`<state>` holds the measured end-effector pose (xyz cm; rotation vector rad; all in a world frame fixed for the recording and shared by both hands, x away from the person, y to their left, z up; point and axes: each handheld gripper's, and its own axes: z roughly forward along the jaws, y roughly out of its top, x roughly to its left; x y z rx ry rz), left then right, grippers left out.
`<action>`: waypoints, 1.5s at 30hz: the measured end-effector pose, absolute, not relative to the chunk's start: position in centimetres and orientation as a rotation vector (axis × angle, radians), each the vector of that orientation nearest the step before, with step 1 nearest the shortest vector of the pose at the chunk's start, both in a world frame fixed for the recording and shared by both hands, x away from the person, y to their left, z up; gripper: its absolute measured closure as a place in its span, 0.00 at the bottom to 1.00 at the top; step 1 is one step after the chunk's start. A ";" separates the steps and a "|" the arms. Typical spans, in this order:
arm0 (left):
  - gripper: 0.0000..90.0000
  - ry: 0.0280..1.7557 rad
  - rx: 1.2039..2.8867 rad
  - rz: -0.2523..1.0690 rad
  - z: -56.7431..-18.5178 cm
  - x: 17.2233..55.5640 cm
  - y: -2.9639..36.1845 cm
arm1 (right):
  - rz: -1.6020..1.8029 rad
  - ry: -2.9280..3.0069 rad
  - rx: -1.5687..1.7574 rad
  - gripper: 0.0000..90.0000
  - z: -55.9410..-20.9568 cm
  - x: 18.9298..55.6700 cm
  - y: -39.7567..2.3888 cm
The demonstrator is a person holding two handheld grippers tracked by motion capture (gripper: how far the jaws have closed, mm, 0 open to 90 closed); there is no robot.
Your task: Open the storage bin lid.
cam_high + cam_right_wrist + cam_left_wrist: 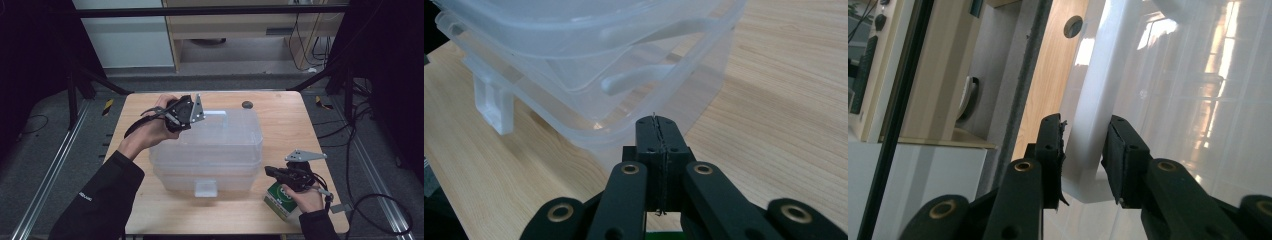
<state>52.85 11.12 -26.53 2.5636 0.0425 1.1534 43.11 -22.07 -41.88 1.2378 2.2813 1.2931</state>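
A big see-through plastic box with a lid (pixel 210 150) sits in the middle of the light wooden table (pixel 285 130). It has a white carry handle (pixel 212 117) on top of the lid and a small clear clip latch (pixel 205 188) on its near side. The left gripper (pixel 192 114) is up at the far left part of the lid, right at the handle. In the left gripper view, its two black jaws stand a little apart, one on each side of the white carry handle (pixel 1098 120). The left pad is at the handle's edge, but there is a small gap by the right pad, so the jaws are around the handle and not squeezing it. The person's left hand (pixel 145 135) holds this gripper, with a black sleeve (pixel 100 200) coming in from the near left. The right gripper (pixel 272 172) is low at the near right of the table, just beside the box's near right corner. In the right gripper view its jaws are pressed tight together with nothing between them, and they point at the corner of the see-through box (pixel 589 65). A small green and white carton (pixel 280 199) lies on the table under the right hand (pixel 307 197). A little dark round hole (pixel 246 104) is in the table at the far side, behind the box.
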 end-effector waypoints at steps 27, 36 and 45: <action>0.76 0.067 2.562 1.139 -26.2 53.9 11.0 | 1.527 2.137 1.174 1.00 -40.3 42.9 -21.1; 0.65 0.085 2.511 1.097 -25.5 53.0 12.1 | 1.514 2.150 1.176 1.00 -40.4 42.9 -21.0; 0.62 0.111 2.440 1.039 -24.9 51.8 14.1 | 1.509 2.155 1.176 1.00 -40.4 42.9 -21.0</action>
